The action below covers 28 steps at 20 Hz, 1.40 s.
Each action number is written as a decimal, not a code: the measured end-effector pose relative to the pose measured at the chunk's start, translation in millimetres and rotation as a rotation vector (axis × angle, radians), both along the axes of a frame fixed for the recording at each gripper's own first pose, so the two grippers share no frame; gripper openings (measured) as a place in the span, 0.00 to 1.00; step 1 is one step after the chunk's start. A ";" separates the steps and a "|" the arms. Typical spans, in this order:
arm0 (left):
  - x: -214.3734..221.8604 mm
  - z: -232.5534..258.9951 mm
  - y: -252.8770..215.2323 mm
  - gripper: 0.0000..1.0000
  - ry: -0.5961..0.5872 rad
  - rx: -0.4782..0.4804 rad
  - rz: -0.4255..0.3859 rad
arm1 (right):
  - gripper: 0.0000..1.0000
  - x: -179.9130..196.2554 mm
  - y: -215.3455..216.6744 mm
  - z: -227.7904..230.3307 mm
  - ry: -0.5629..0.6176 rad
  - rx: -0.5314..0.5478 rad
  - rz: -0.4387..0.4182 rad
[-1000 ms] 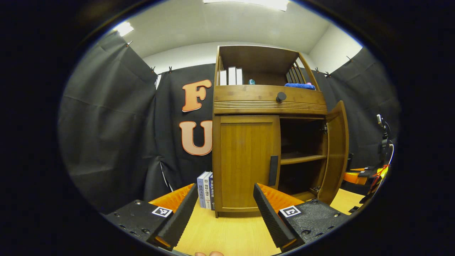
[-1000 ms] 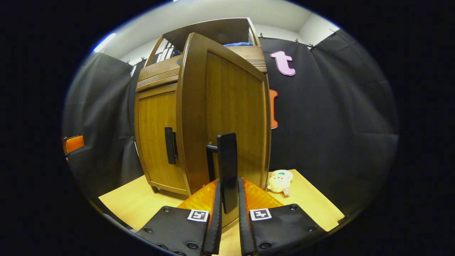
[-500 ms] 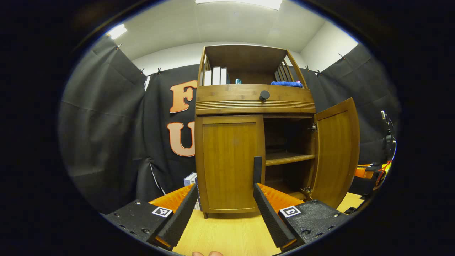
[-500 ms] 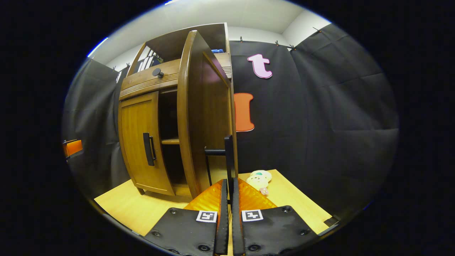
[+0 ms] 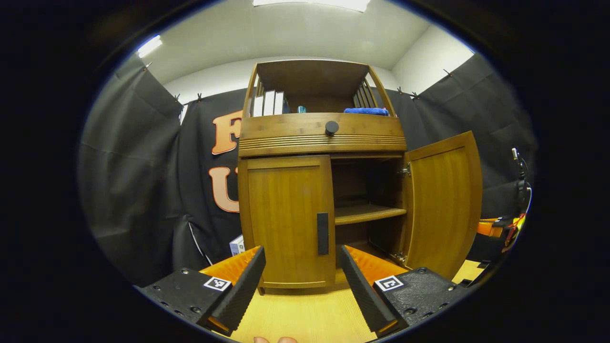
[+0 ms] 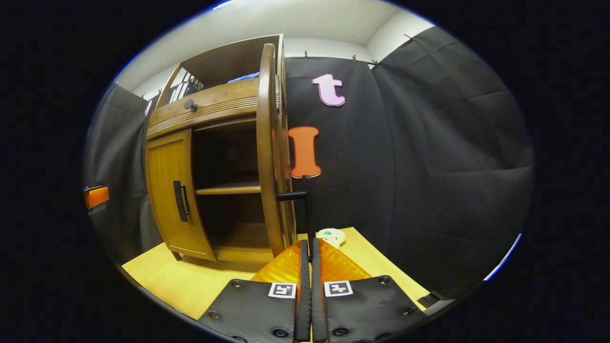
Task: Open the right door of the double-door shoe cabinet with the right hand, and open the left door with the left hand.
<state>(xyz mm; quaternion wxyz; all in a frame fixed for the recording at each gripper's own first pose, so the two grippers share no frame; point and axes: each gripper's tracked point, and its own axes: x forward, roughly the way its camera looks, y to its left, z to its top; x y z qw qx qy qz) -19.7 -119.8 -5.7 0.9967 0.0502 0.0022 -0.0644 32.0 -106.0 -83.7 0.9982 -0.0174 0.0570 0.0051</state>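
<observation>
**Right door swung wide, left door closed**

The shoe cabinet (image 5: 322, 138) stands on the desk (image 5: 305, 317). Its right door (image 5: 443, 200) is swung wide, baring the inner shelf (image 5: 369, 213). The right claw (image 6: 308, 259) is clamped on the right door's handle (image 6: 305, 216), fingers pressed together around it. The left door (image 5: 286, 221) is closed; its handle (image 5: 322, 233) stands near the cabinet's middle. The left claw (image 5: 300, 269), fingers spread apart, hovers in front of that door, touching nothing.

Our left gripper (image 5: 298, 278) points fwd, fingers spread wide, nothing between. Our right gripper (image 6: 308, 252) has fingers pinched nearly together, aimed at 12 o'clock.
</observation>
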 end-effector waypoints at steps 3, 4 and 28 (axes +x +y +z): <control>8.0 -5.1 -16.0 0.92 0.020 -0.005 -0.015 | 0.08 -5.4 0.8 -6.9 0.029 0.053 0.037; 8.6 -6.8 -22.0 0.92 0.026 -0.011 -0.025 | 0.08 -6.2 0.7 -9.5 0.034 0.053 0.038; 198.6 -66.4 -75.3 0.92 0.047 -0.104 -0.042 | 1.00 -43.5 -82.0 35.4 -0.095 -0.002 -0.194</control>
